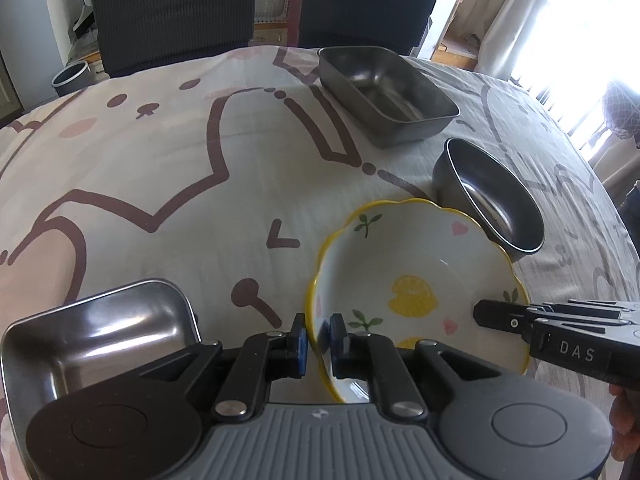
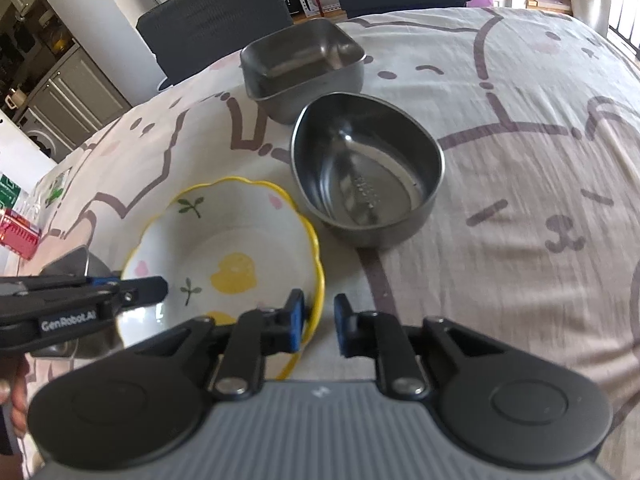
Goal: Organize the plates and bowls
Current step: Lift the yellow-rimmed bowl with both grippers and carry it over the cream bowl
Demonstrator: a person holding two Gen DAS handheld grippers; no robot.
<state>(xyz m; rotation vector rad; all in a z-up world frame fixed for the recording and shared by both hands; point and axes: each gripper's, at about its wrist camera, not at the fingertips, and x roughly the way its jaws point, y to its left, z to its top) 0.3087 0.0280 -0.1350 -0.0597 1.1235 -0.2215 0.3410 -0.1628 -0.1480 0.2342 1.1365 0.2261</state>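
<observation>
Step in hand: we judge we are setting down or letting go of the white scalloped ceramic bowl with yellow rim [image 1: 416,280].
Left gripper [image 1: 319,330]: narrow gap, the near-left rim between the pads; contact unclear.
Right gripper [image 2: 319,320]: slightly parted, astride the right rim, outer pad clear.
Bowl's place: on the cartoon-print tablecloth [image 1: 160,152], beside the oval steel bowl [image 2: 368,172].
Next move: likely to free both rims, then stack.

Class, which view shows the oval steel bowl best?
The right wrist view: the oval bowl sits central, its whole rim and inside visible. The left wrist view shows it off to the right and foreshortened.
</observation>
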